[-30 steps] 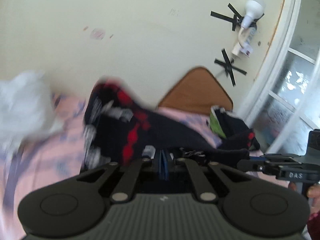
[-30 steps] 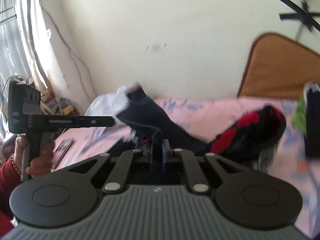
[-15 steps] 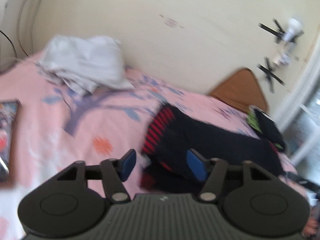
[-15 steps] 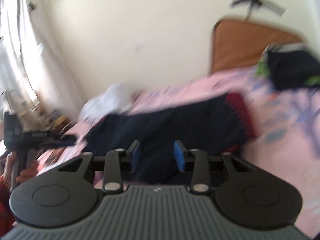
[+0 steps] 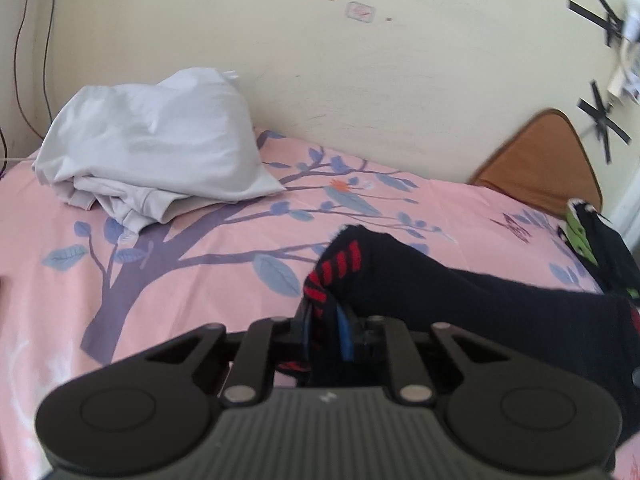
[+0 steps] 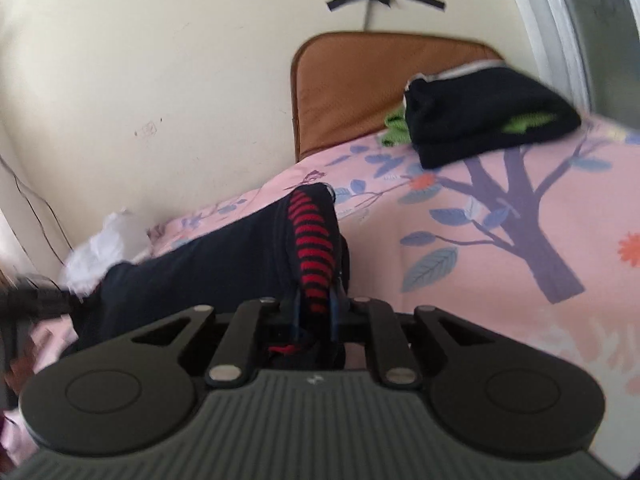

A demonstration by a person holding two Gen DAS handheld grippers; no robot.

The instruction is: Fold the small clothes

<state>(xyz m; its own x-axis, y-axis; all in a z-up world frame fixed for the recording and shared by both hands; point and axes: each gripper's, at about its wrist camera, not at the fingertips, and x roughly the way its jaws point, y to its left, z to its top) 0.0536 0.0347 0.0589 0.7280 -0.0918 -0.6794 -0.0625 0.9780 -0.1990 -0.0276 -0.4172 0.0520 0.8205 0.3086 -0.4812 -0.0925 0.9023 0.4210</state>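
A black garment with red-striped trim (image 5: 460, 292) lies across the pink bed sheet (image 5: 168, 264). My left gripper (image 5: 326, 334) is shut on its red-striped left edge. In the right wrist view the same garment (image 6: 224, 264) stretches to the left, and my right gripper (image 6: 314, 312) is shut on its red-striped right edge. Both hold the cloth low over the sheet.
A crumpled white cloth (image 5: 156, 140) lies at the back left by the wall. A folded black and green garment (image 6: 484, 120) sits at the back right near the brown headboard (image 6: 360, 80). The window frame (image 6: 560, 20) is at the far right.
Both grippers were open over the laid-out black garment half a second ago; now each has closed on a red-striped edge of it.
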